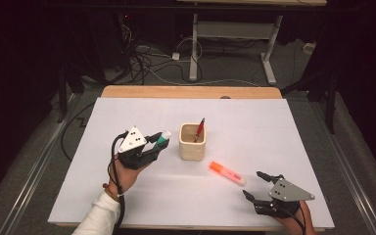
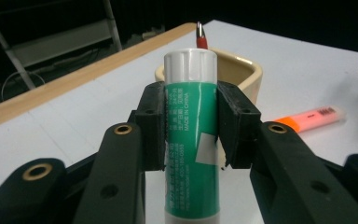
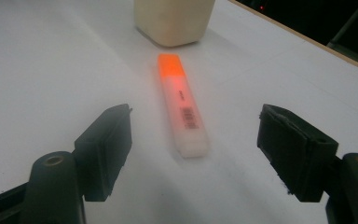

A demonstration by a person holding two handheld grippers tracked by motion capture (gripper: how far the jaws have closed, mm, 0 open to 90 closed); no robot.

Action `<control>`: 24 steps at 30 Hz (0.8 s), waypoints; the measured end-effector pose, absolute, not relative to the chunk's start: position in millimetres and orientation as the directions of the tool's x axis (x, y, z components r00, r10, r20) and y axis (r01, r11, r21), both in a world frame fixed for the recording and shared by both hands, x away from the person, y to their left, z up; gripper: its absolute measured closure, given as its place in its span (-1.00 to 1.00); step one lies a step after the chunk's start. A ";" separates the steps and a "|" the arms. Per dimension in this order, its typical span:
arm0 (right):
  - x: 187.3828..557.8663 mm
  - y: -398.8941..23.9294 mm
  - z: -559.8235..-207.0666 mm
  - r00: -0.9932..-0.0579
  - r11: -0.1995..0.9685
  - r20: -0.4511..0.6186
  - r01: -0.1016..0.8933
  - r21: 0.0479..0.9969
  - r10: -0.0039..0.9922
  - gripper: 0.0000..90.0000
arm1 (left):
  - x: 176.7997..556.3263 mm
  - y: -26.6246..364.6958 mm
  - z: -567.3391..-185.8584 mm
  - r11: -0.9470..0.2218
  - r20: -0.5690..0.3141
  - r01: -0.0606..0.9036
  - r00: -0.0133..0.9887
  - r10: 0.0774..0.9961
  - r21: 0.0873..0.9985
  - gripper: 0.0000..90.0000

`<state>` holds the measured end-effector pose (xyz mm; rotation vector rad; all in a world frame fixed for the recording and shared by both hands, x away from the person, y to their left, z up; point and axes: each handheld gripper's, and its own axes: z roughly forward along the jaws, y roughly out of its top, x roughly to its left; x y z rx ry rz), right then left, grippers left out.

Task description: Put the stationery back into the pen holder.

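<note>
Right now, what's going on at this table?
A person is working at a white table with a gripper in each hand. The left gripper is clamped on a green glue stick, held just beside a cream cup that already has a red pen standing in it. The right gripper is open, low over the table, with its jaws on either side of the near end of an orange highlighter lying flat, not touching it. It looks like stationery is being gathered into the cup.

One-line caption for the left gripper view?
Left gripper clamps a green glue stick before a cream cup.
</note>
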<state>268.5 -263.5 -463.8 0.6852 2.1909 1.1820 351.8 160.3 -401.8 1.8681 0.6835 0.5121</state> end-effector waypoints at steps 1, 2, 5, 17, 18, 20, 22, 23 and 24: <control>268.6 -263.6 -463.9 -0.718 0.483 -0.226 0.173 0.859 0.659 -0.42 | 352.2 159.5 -401.5 -0.298 0.038 0.217 0.747 0.663 0.930 0.41; 268.7 -263.6 -463.9 -0.718 0.484 -0.227 0.172 0.858 0.658 -0.42 | 352.7 158.7 -401.2 -0.292 0.038 0.211 0.748 0.662 0.933 0.41; 268.8 -263.8 -464.0 -0.717 0.484 -0.229 0.171 0.858 0.658 -0.42 | 355.2 157.0 -399.7 -0.279 0.034 0.199 0.756 0.653 0.939 0.41; 269.2 -262.3 -465.1 -0.718 0.488 -0.227 0.177 0.855 0.658 -0.42 | 369.8 138.3 -387.2 -0.220 0.022 0.142 0.794 0.607 0.965 0.41; 269.3 -262.4 -465.2 -0.719 0.489 -0.228 0.174 0.855 0.656 -0.42 | 371.1 136.8 -386.3 -0.218 0.023 0.137 0.796 0.605 0.966 0.41; 269.4 -262.4 -465.5 -0.719 0.490 -0.228 0.177 0.854 0.656 -0.42 | 374.0 134.1 -384.5 -0.209 0.019 0.133 0.801 0.599 0.969 0.41; 269.6 -262.4 -466.0 -0.720 0.489 -0.226 0.177 0.854 0.656 -0.42 | 377.3 131.4 -383.0 -0.196 0.015 0.126 0.805 0.592 0.972 0.41; 269.7 -262.4 -466.0 -0.720 0.490 -0.227 0.177 0.853 0.656 -0.42 | 379.2 130.3 -382.2 -0.194 0.014 0.125 0.808 0.590 0.973 0.41; 269.8 -262.3 -466.1 -0.720 0.489 -0.226 0.178 0.854 0.656 -0.42 | 381.4 128.9 -381.5 -0.189 0.009 0.125 0.811 0.585 0.974 0.41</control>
